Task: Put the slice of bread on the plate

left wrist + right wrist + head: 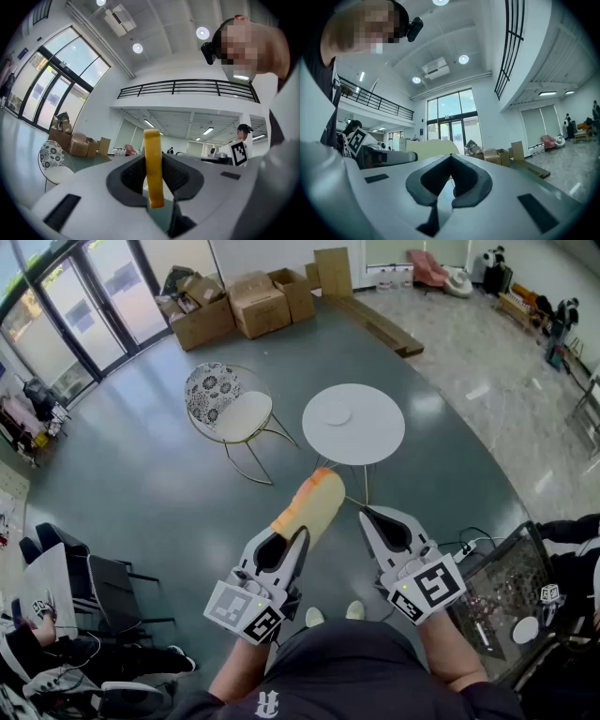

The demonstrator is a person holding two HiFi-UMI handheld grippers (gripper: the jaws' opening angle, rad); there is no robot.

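My left gripper (pixel 298 538) is shut on a slice of bread (pixel 312 505), tan at the crust and pale on the face, which sticks out forward and up from the jaws. In the left gripper view the bread (pixel 152 145) shows edge-on, upright between the dark pads (pixel 133 176). My right gripper (pixel 367 515) is held beside it at the same height, its jaws shut with nothing between them (pixel 451 158). Ahead and below stands a round white table (pixel 375 432) with a small white plate (pixel 337 413) on it. Both grippers are short of the table.
A wire chair with a patterned back (pixel 225 407) stands left of the table. Cardboard boxes (pixel 246 302) and planks (pixel 380 322) lie by the glass doors at the back. Black chairs (pixel 103 587) are at left, a desk with gear (pixel 502 592) at right.
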